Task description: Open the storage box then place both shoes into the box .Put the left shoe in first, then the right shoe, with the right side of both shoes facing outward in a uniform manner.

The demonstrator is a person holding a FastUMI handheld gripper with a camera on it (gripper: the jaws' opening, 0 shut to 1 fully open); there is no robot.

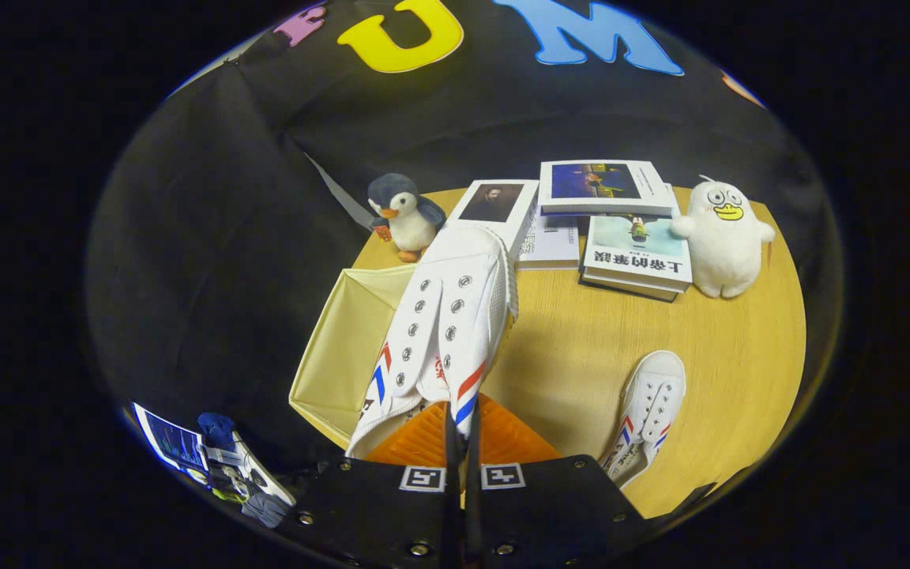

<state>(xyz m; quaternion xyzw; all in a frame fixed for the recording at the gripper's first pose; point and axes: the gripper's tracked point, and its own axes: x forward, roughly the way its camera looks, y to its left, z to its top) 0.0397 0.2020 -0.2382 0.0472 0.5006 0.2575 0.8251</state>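
Observation:
A white canvas shoe (447, 324) with red and blue stripes hangs in the air, toe pointing away from me, its heel rim pinched in my gripper (463, 431). The fingers stand almost together on the shoe's collar. The shoe hovers over the right edge of an open cream storage box (344, 348), whose inside shows bare to the left of the shoe. A second matching white shoe (648, 415) lies on the round wooden table (581, 356), to the right of my fingers, toe pointing away.
Beyond the shoe sit a penguin plush (404, 213), several stacked books (605, 221) and a white duck-faced plush (723, 237). The table's left edge runs under the box. A person's sneaker (246, 474) shows on the floor, lower left.

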